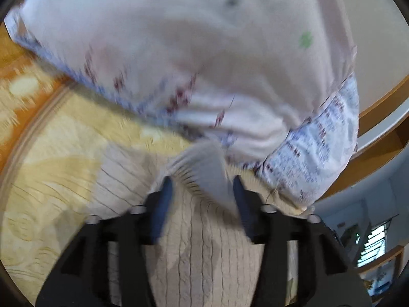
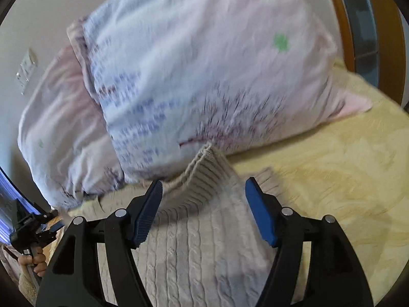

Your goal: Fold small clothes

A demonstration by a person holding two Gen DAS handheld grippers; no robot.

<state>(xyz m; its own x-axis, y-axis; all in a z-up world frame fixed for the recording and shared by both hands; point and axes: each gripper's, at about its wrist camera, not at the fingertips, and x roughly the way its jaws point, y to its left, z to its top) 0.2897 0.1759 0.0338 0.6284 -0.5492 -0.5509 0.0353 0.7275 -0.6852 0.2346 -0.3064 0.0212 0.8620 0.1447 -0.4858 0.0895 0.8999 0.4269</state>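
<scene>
A beige cable-knit sweater point(image 1: 204, 243) lies on a yellow bedspread point(image 1: 64, 153), its ribbed sleeve cuff point(image 1: 202, 168) pointing toward the pillows. My left gripper point(image 1: 202, 189) is open, its blue pads on either side of the cuff, holding nothing. In the right wrist view the same sweater point(image 2: 204, 250) lies under my right gripper point(image 2: 204, 194), which is open with its jaws wide apart on either side of a ribbed cuff point(image 2: 204, 171). The left gripper point(image 2: 33, 227) and the hand holding it show at the lower left edge of that view.
Two large white pillows with blue and purple print point(image 2: 204, 76) point(image 2: 64, 128) lie just beyond the sweater against a cream wall. A wooden bed frame point(image 2: 345, 25) curves at the right. An orange patterned edge of the bedspread point(image 1: 15, 76) shows at the left.
</scene>
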